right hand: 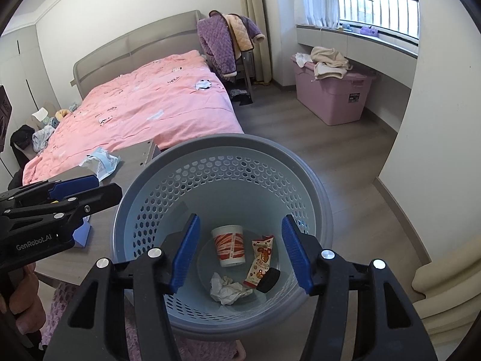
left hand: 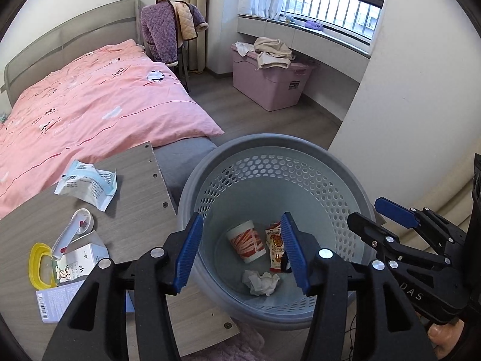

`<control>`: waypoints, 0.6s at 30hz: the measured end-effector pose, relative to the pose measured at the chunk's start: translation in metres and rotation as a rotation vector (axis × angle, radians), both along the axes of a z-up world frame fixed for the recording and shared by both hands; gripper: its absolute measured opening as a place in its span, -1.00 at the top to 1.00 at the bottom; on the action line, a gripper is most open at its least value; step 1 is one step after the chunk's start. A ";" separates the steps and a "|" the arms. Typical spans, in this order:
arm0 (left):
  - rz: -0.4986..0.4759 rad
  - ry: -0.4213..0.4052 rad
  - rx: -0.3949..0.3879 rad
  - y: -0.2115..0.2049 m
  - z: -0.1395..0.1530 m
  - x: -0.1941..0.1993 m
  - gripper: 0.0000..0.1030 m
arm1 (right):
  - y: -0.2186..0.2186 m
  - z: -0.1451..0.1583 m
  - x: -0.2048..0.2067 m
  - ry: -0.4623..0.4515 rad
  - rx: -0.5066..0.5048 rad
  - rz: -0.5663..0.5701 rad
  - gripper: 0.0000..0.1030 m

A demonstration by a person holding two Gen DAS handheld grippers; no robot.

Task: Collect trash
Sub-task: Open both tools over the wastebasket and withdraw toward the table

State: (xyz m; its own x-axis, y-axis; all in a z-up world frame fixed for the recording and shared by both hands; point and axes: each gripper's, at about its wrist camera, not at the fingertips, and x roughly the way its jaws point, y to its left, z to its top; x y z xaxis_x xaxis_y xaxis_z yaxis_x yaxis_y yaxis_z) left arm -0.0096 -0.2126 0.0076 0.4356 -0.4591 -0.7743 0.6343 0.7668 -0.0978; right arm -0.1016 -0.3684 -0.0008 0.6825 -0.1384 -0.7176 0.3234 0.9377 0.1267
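Where the trash is gathered, a grey perforated basket [right hand: 222, 162] is seen standing upright on the floor beside a wooden table [left hand: 129, 210]. On the basket's bottom a paper cup [right hand: 228, 249] is laid on its side, its long axis running toward the far wall, the mouth turned that way. Just right of it a snack wrapper [right hand: 261, 260] is stretched lengthwise, roughly parallel to the cup, with a black lid-like piece [right hand: 268, 279] at its near end. A crumpled tissue [right hand: 227, 290] is placed nearer the cameras.

Both grippers are held above the basket, angled downward. The left gripper [left hand: 242, 252] is spread, nothing between its blue pads. The right gripper [right hand: 240, 252] is likewise released and empty.

On the table a torn white-and-blue packet [left hand: 87, 185], a white spoon [left hand: 75, 228], a small carton [left hand: 79, 258] and a barcoded card [left hand: 57, 303] are left. Beyond, a bed with pink quilt [left hand: 99, 99] and a pink storage box [left hand: 270, 81] are noted.
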 end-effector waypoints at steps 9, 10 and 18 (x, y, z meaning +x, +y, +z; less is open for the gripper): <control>0.022 -0.017 -0.003 0.007 0.004 -0.004 -0.20 | 0.004 0.000 -0.001 -0.004 0.003 0.002 -0.10; 0.026 -0.021 -0.005 0.008 0.004 -0.005 -0.21 | 0.005 0.001 -0.001 -0.005 0.003 0.003 -0.10; 0.053 -0.039 -0.014 0.021 0.009 -0.010 -0.29 | 0.016 0.001 -0.007 -0.014 0.001 0.013 -0.20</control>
State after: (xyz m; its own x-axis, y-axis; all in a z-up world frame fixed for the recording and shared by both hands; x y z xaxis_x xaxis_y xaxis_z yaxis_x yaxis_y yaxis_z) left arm -0.0196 -0.1912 0.0169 0.4892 -0.4452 -0.7500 0.5967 0.7980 -0.0845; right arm -0.1083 -0.3525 0.0007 0.6940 -0.1283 -0.7084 0.3093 0.9417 0.1325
